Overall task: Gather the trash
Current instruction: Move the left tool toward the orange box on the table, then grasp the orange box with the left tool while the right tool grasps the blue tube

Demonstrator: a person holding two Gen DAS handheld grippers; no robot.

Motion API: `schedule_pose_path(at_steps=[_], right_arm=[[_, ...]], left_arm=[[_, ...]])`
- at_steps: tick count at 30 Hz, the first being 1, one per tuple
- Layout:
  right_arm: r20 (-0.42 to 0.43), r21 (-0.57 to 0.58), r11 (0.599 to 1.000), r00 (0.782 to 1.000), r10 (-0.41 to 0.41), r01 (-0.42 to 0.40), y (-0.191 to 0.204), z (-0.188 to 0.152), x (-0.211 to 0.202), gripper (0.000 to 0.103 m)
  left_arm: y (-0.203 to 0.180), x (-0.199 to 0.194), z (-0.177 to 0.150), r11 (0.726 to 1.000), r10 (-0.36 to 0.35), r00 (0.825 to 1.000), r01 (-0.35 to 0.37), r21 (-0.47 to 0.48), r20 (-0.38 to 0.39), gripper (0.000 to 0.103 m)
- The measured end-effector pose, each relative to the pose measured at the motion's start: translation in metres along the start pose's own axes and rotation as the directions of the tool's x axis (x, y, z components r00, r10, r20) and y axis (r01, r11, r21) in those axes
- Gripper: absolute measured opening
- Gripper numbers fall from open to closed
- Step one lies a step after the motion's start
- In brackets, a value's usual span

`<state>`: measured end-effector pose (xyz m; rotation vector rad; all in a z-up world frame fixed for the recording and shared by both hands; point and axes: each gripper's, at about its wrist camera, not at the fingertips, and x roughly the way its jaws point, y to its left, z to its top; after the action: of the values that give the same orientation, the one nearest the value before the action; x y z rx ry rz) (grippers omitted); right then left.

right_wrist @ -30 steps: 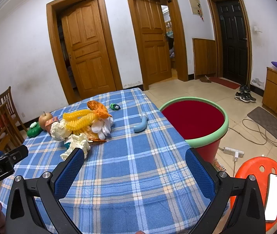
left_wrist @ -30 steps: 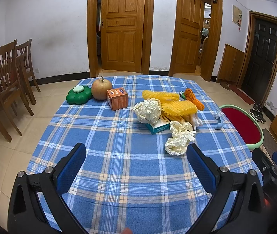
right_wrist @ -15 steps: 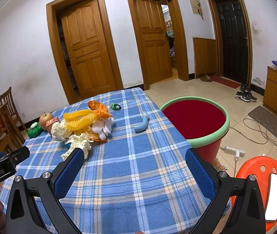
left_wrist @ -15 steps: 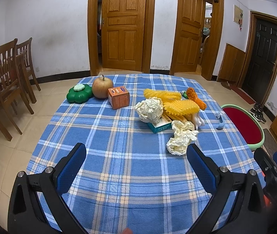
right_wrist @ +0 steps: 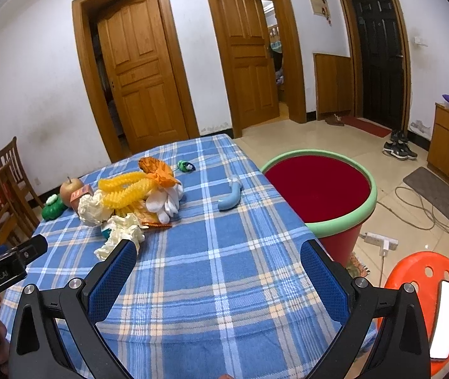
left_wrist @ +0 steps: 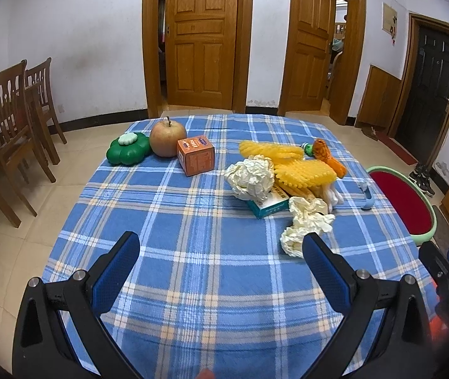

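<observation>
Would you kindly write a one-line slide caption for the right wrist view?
Open right gripper over a blue plaid tablecloth, crumpled paper ahead, red bin beside the table.

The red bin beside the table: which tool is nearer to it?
Right. The right tool hovers open over the table edge beside the red bin; the left tool is further left, across the table from it.

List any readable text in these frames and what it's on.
"GenRobot.AI": on the left gripper body, seen in the right wrist view.
Orange box: printed label, too blurred to read.
Teal box: lettering along its side, too small to read.
Wall plaque: unreadable.
</observation>
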<state>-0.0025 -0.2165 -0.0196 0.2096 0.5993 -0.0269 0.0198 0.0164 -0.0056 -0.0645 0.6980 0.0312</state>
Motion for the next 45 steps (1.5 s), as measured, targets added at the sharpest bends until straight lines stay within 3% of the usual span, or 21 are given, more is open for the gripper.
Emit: schedule_pose_path(at_steps=[7, 15, 22, 26, 35, 39, 43, 45], right_arm=[[0.005, -0.052, 0.999, 1.000, 0.001, -0.001, 0.000, 0.019, 0.017, 0.103], [-0.124, -0.121, 0.992, 0.991, -0.045, 0.030, -0.004, 0.050, 0.061, 0.103], [-0.160, -0.103, 0.995, 0.987, -0.029, 0.013, -0.011, 0.066, 0.100, 0.103], [-0.188, -0.107, 0.994, 0.982, -0.029, 0.009, -0.017, 0.070, 0.122, 0.102], [-0.243, -0.093, 0.996, 0.970, -0.016, -0.007, -0.026, 0.074, 0.156, 0.074], [-0.256, -0.089, 0.996, 0.967, -0.016, -0.007, -0.027, 0.072, 0.165, 0.066], [-0.277, -0.078, 0.997, 0.961, -0.004, -0.018, -0.029, 0.070, 0.173, 0.050], [-0.291, -0.074, 0.997, 0.957, 0.000, -0.022, -0.029, 0.067, 0.175, 0.043]], left_arm=[[0.006, 0.023, 0.019, 1.000, 0.010, 0.999, -0.010, 0.003, -0.030, 0.102], [0.019, 0.066, 0.059, 0.999, 0.047, 0.997, -0.047, 0.006, -0.066, 0.102], [0.024, 0.118, 0.088, 0.996, 0.085, 0.991, -0.087, -0.020, -0.108, 0.101], [0.026, 0.153, 0.097, 0.994, 0.093, 0.984, -0.101, -0.047, -0.153, 0.096], [0.034, 0.203, 0.101, 0.990, 0.094, 0.973, -0.114, -0.087, -0.211, 0.086], [0.038, 0.210, 0.098, 0.990, 0.064, 0.973, -0.090, -0.109, -0.224, 0.064], [0.040, 0.213, 0.092, 0.989, 0.056, 0.973, -0.085, -0.121, -0.223, 0.053], [0.042, 0.211, 0.091, 0.988, 0.046, 0.975, -0.076, -0.131, -0.216, 0.052]])
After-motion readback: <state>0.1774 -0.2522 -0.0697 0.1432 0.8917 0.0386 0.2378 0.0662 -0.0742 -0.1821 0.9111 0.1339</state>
